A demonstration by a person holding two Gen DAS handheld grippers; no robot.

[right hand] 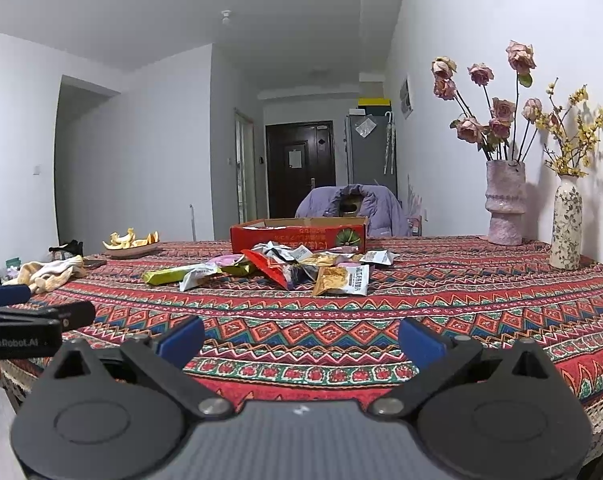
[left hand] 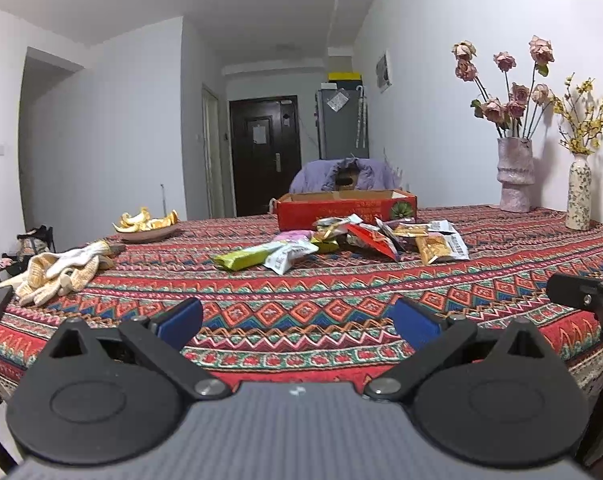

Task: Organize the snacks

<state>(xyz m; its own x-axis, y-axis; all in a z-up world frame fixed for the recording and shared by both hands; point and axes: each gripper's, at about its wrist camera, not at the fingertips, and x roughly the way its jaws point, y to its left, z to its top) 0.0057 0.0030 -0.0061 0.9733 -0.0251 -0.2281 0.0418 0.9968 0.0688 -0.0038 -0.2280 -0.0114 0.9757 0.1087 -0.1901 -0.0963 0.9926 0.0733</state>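
Both spread wide, gripping nothing: left gripper (left hand: 297,322), right gripper (right hand: 301,334); beyond, snack packets (right hand: 301,268) before red cardboard box (right hand: 299,234).

Item count, as visible:

- Grippers: two. The left gripper (left hand: 297,322) and the right gripper (right hand: 301,334) each have two blue-padded fingers, set wide apart.
- Cardboard boxes: one red box (left hand: 345,209), ahead of both grippers, beyond the packets.
- Snack packets: one loose pile (right hand: 285,268) between the grippers and the box. About ten packets are distinguishable; overlap prevents an exact count.
- Vases: two, ahead and to the right. One pink vase (right hand: 505,208) holds about seven roses; one patterned vase (right hand: 567,222) holds yellow sprigs.
- Plates: one plate (left hand: 147,233) of peels, ahead and to the left.
- Work gloves: one heap (left hand: 57,274), apparently two gloves.
- Surfaces: one, with a patterned cloth (left hand: 301,292).
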